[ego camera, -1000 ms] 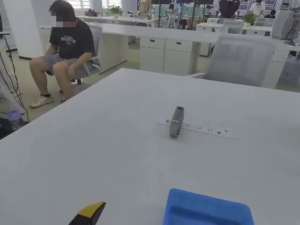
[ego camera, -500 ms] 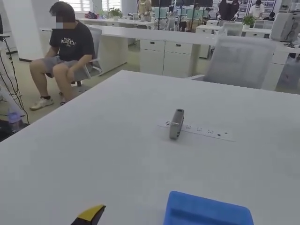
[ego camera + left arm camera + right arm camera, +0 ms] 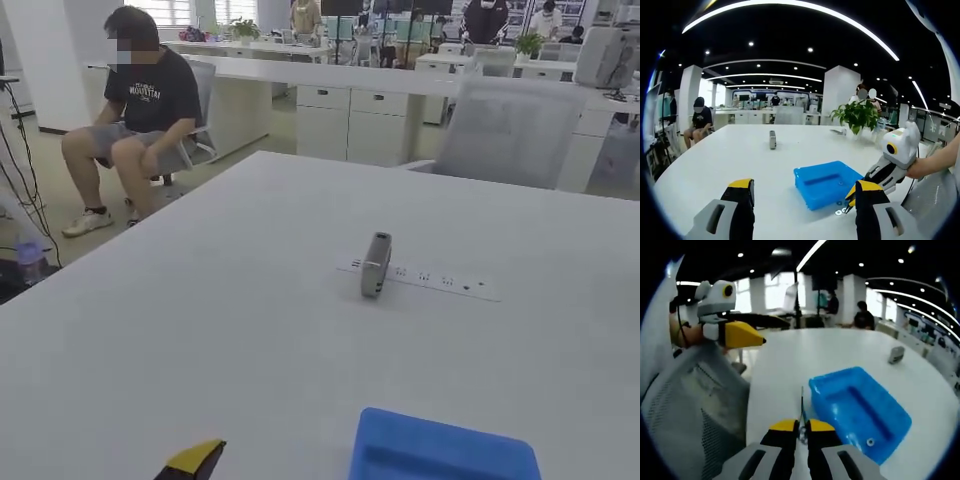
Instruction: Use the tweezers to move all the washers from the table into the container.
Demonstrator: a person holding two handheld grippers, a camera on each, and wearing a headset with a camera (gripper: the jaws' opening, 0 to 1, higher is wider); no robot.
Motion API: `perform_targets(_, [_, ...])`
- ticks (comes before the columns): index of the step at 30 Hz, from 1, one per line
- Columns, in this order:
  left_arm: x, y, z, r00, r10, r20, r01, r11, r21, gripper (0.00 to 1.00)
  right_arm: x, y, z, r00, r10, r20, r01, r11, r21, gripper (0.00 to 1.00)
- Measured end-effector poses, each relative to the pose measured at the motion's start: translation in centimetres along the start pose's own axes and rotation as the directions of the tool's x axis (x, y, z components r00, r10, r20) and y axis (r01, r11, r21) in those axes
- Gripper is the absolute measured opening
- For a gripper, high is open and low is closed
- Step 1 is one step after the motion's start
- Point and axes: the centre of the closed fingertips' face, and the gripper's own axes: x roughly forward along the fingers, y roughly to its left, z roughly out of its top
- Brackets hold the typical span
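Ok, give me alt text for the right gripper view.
The right gripper, jaws shut on the tweezers, points across the white table beside the blue container, which holds one washer. The left gripper hovers at upper left.

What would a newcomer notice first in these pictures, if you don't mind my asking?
The bright blue container stands out on the white table, with what looks like one washer lying inside it. Close beside it, the right gripper is shut on the thin tweezers, while the left gripper hangs open with its yellow-tipped jaws wide apart.
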Motion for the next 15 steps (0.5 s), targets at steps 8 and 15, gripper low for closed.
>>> perform_targets(8, [0.01, 0.09, -0.13, 1.0, 0.003, -0.008, -0.003, 1.0, 0.002, 0.84, 0.23, 0.0, 0.22, 0.9998, 0.002, 0.02, -0.003, 0.999, 0.037, 0.04])
perform_targets(15, [0.04, -0.11, -0.18, 0.9999, -0.005, -0.011, 0.005, 1.0, 0.009, 0.84, 0.4, 0.39, 0.37, 0.9998, -0.003, 0.021, 0.003, 1.0, -0.026, 0.03])
